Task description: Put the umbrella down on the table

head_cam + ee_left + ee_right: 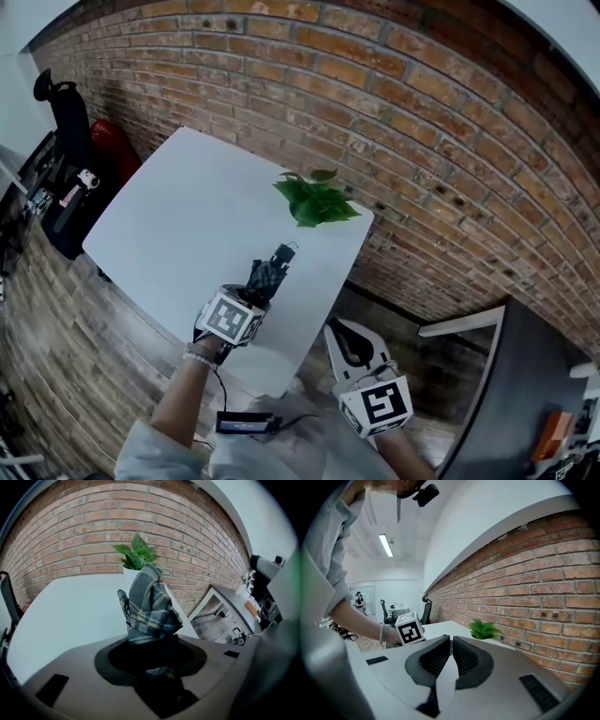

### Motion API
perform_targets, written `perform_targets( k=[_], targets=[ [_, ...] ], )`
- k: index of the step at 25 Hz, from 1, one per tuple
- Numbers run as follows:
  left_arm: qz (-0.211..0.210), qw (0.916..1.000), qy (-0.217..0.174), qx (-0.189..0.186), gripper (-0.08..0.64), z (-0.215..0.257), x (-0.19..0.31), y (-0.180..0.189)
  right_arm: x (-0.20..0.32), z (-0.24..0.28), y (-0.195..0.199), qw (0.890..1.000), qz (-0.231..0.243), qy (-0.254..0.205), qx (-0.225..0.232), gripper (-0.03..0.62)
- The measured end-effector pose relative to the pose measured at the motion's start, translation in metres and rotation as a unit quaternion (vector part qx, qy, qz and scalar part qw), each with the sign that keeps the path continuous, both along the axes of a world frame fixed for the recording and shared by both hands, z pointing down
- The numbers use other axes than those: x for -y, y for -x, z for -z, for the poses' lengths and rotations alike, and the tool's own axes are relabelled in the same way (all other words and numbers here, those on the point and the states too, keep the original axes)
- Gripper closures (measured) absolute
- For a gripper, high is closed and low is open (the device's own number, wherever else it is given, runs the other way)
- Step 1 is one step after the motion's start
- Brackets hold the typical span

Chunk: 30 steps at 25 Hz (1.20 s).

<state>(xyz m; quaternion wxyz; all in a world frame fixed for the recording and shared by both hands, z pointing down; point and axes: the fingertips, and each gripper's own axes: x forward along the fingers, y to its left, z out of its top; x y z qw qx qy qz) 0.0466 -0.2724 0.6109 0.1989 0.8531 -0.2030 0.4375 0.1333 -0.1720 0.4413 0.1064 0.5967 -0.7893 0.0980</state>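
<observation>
Umbrella, folded, is being gripped by the left gripper fingers and held tilted down over the near right part of the worktop, short of the plant, likely for setting down. Right gripper fingers are being held closed, empty, off the worktop edge.

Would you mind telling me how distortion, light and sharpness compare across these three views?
Head view: strong fisheye bows the brick wall; light is even on the table. Left gripper view: the umbrella is sharp, the near foreground dark. Right gripper view: the ceiling lamp glows bright, corners black.
</observation>
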Motion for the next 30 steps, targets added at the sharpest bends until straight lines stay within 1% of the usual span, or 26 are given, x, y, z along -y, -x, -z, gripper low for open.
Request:
perform_targets(
  k=[5, 7, 10, 13, 16, 21, 24, 30],
  targets=[
    [-0.009, 0.9985, 0.021, 0.051, 0.348, -0.029, 0.002, 0.003, -0.002, -0.005, -0.004, 1.0, -0.005, 0.009, -0.003, 0.54],
    [-0.017, 0.9975, 0.015, 0.067, 0.348, -0.036, 0.006, 0.004, -0.003, -0.006, -0.006, 1.0, -0.008, 0.012, -0.004, 0.54],
    [-0.023, 0.9944, 0.006, 0.103, 0.347, -0.047, 0.011, 0.01, -0.002, -0.008, -0.008, 1.0, -0.012, 0.014, -0.005, 0.54],
    [-0.036, 0.993, 0.012, 0.112, 0.337, -0.055, 0.007, 0.009, -0.001, -0.009, -0.007, 1.0, -0.014, 0.017, -0.006, 0.54],
    [-0.047, 0.9912, 0.006, 0.124, 0.323, -0.063, 0.005, 0.009, 0.0, -0.009, -0.005, 1.0, -0.012, 0.017, -0.007, 0.541],
    [-0.053, 0.9917, 0.009, 0.116, 0.293, -0.066, 0.003, 0.006, 0.002, -0.01, -0.001, 1.0, -0.012, 0.022, -0.009, 0.541],
    [-0.053, 0.9931, 0.01, 0.104, 0.278, -0.063, 0.003, 0.006, 0.002, -0.01, 0.003, 1.0, -0.009, 0.022, -0.01, 0.54],
    [-0.033, 0.9972, -0.012, 0.066, 0.272, -0.037, 0.008, 0.011, 0.005, -0.006, 0.011, 1.0, 0.0, 0.015, -0.012, 0.54]
  ],
)
